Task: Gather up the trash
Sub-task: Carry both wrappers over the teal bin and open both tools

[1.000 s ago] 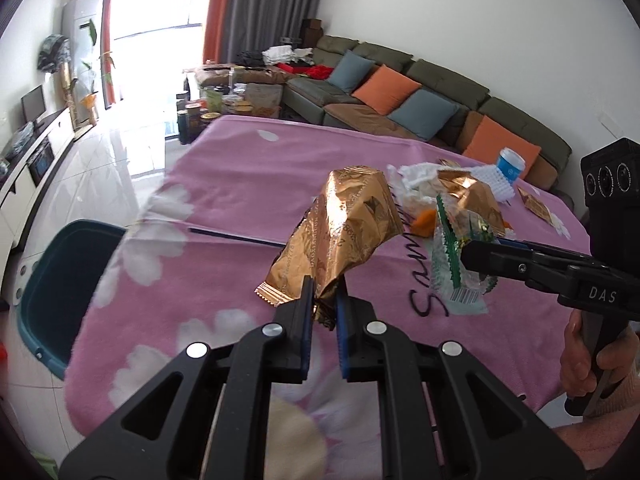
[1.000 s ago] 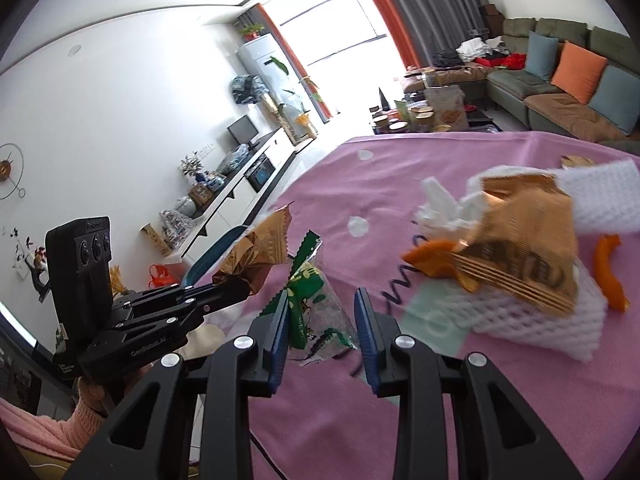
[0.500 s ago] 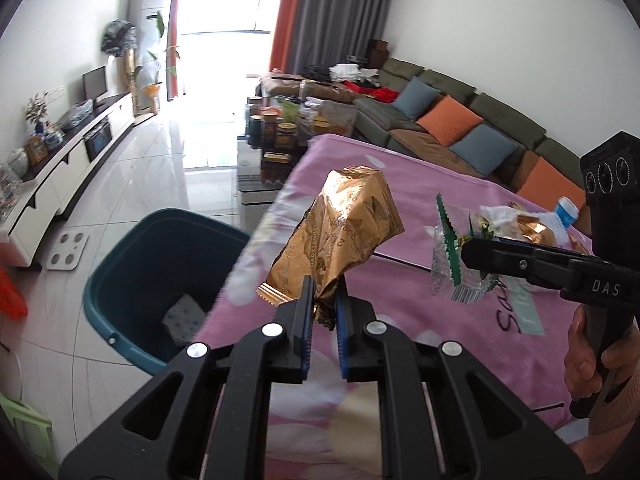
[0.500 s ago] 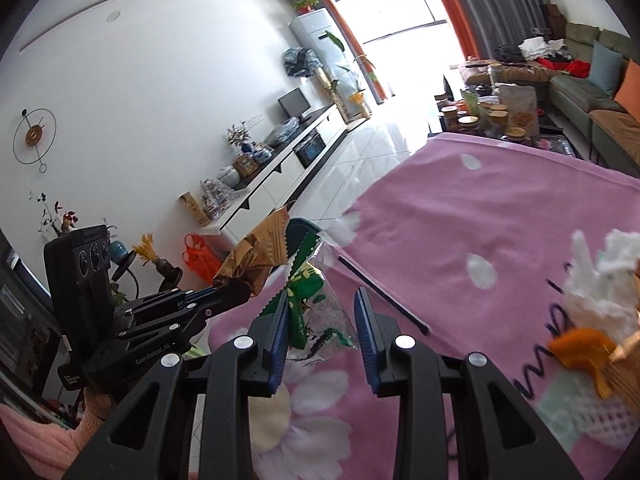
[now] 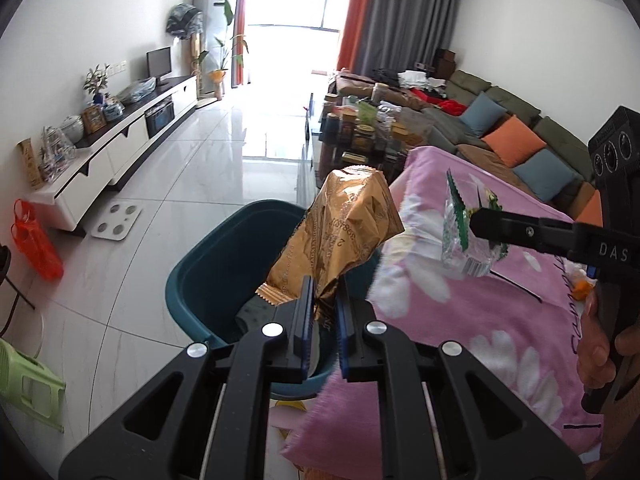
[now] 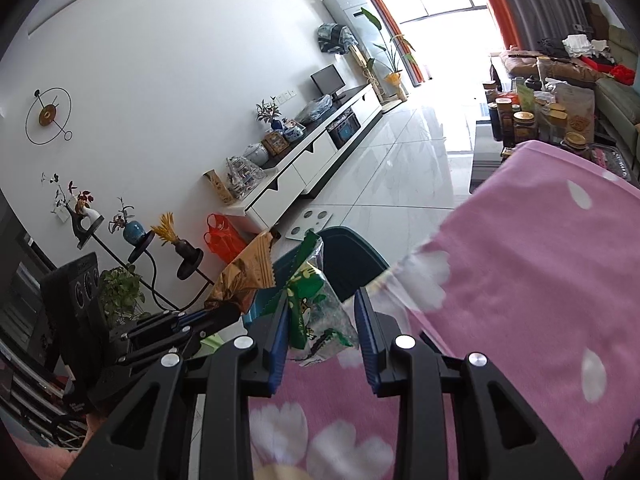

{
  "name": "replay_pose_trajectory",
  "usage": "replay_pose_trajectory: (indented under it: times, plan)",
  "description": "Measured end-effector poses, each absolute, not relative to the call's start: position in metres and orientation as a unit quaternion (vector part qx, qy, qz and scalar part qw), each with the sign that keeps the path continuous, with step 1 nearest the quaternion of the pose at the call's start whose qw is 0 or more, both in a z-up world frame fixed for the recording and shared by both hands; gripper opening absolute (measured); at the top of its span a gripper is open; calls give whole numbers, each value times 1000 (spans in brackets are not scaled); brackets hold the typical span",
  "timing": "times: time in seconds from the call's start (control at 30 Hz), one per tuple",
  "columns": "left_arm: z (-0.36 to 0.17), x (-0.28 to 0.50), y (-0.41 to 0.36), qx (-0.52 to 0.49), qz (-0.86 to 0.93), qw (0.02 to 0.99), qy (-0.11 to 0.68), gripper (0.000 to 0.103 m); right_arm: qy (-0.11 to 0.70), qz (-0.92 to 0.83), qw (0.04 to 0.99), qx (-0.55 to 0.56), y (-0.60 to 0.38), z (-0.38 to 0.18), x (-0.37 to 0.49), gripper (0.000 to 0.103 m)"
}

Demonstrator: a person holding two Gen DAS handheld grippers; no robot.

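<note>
Both claws have swung away from the heap of litter on the table and now face the floor beside it, so the carry is nearly done. The left claw (image 5: 322, 322) is clenched on the lower end of a gold wrapper (image 5: 344, 232), which stands up ahead of its tips. A second ago only the edge of the teal bin (image 5: 208, 276) showed off to its left; now the bin sits just beyond and below the tips, with the wrapper above its opening. The right claw (image 6: 322, 334) grasps a clear and green wrapper (image 6: 316, 312) between its pads, the jaws standing somewhat apart around the crumpled film. From its own camera the bin (image 6: 352, 256) lies straight ahead, past the edge of the pink cloth (image 6: 540, 280), which is still under this claw. My reading is that the left can let go almost at once, while the right needs to travel a little further out before releasing, or its wrapper may land on the cloth.
</note>
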State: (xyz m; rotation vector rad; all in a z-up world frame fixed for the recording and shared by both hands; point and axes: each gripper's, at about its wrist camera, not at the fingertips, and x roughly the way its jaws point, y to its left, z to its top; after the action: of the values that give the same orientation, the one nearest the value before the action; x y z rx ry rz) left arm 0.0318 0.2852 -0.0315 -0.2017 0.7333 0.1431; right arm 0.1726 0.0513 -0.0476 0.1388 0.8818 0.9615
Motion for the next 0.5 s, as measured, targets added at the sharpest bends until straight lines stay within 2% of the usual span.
replay_pose_trajectory:
  times: [0.5]
  plan:
    - [-75, 59, 316, -120, 107, 898, 410, 10, 478, 423, 769, 47, 130, -93, 212, 30]
